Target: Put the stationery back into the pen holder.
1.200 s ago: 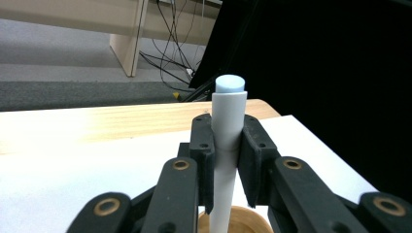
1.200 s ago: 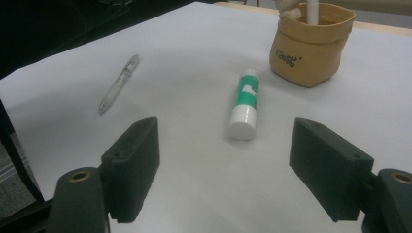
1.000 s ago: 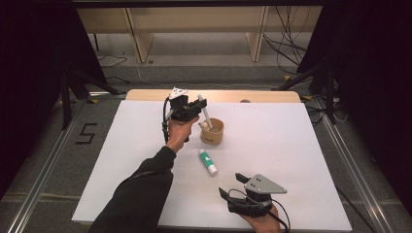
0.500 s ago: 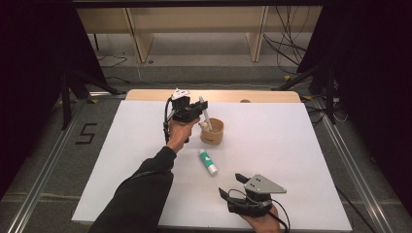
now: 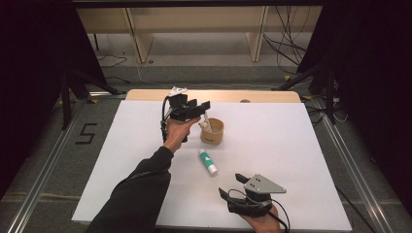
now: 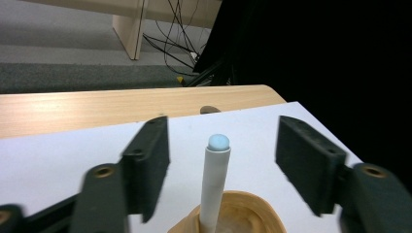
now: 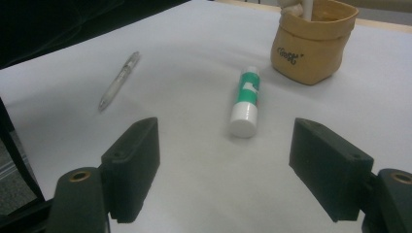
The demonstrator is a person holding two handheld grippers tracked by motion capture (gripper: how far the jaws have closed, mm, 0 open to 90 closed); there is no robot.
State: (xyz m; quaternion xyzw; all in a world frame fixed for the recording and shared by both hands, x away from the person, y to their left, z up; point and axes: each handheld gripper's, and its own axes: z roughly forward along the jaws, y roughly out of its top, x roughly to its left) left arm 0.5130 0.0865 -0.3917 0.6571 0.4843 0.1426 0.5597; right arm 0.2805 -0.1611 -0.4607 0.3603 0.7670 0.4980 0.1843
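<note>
Left gripper (image 6: pixel 221 165): jaws apart around white pen (image 6: pixel 214 179) standing in tan pouch (image 7: pixel 311 41). Right gripper (image 7: pixel 238 170): spread, empty. Outstanding, apparently: glue stick (image 7: pixel 247 99), clear pen (image 7: pixel 119 80).

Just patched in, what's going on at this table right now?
A person holds a gripper in each hand over a white-covered table. The left gripper hangs open above a small tan pouch-like cup, its jaws on either side of a white pen standing in the cup, not touching it. The right gripper sits open near the table's front edge. Ahead of it lie a green-and-white tube and a clear pen.
</note>
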